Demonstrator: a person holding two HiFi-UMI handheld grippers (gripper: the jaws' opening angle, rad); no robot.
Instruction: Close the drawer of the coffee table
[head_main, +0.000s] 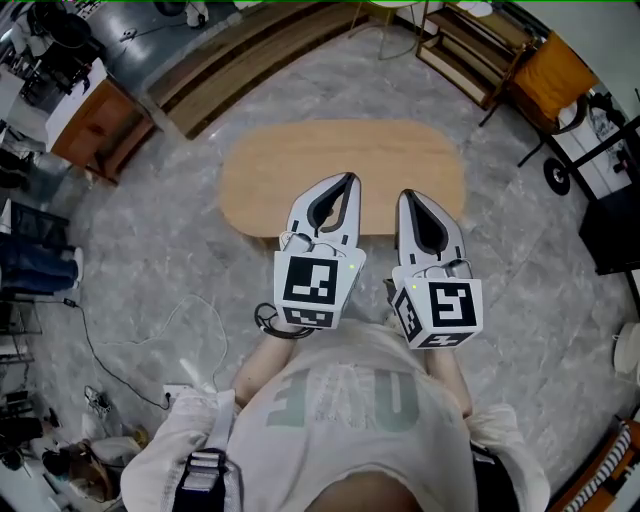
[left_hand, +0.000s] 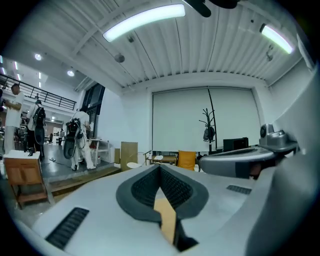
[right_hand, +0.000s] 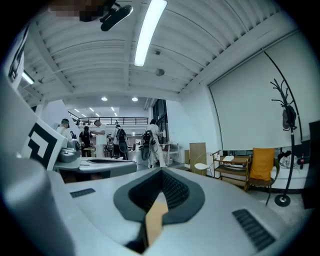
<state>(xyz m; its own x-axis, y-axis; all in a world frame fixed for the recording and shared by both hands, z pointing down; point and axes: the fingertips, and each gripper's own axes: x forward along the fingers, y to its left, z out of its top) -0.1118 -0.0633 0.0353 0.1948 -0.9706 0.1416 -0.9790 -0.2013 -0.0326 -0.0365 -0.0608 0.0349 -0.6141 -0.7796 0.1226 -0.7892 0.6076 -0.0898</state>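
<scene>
1. The left claw (head_main: 349, 181) is fully closed. In the left gripper view its jaws meet at the tips with nothing between them.
2. The right claw (head_main: 409, 197), just beside the left, is likewise closed and empty, as the right gripper view shows.
3. The oval wooden tabletop (head_main: 290, 160) lies below and beyond both claw tips. The claws cover the middle of its near edge.
4. The drawer cannot be made out. No front or handle shows, so I cannot tell whether it is open or closed.
5. Both gripper views look across the room. A tan sliver (left_hand: 167, 216) shows in the slot behind the tips, too narrow to identify.
6. A yellow chair (head_main: 548, 75) stands well beyond the right claw, to its right.
</scene>
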